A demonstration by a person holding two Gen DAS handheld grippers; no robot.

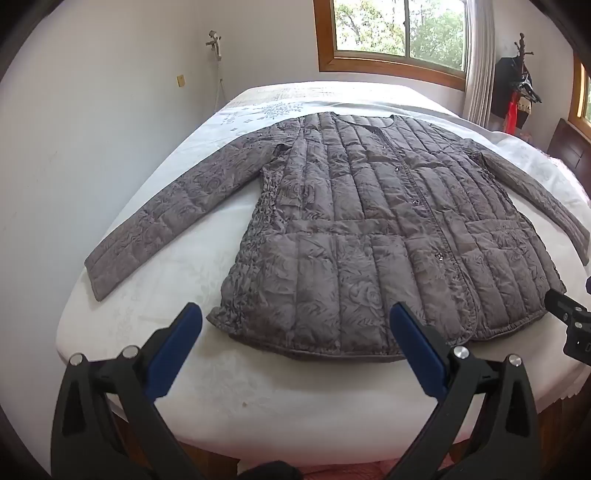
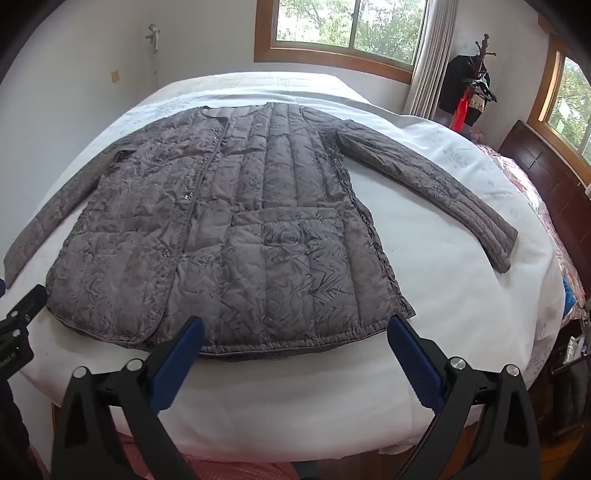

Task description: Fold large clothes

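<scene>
A grey quilted jacket [image 1: 369, 221] with a rose pattern lies flat and face up on the white bed [image 1: 155, 314], buttoned, both sleeves spread out to the sides, collar at the far end. It also shows in the right wrist view [image 2: 240, 236]. My left gripper [image 1: 295, 314] is open and empty, just above the near hem on the jacket's left half. My right gripper [image 2: 295, 326] is open and empty, over the near hem on the jacket's right half. Each gripper's body shows at the edge of the other's view.
The bed stands against a white wall [image 1: 92, 147] on the left. A wooden-framed window [image 2: 347, 33] is at the far end. A coat rack [image 2: 476, 85] and a dark wooden headboard [image 2: 546, 177] are at the right, with a patterned quilt [image 2: 543, 229].
</scene>
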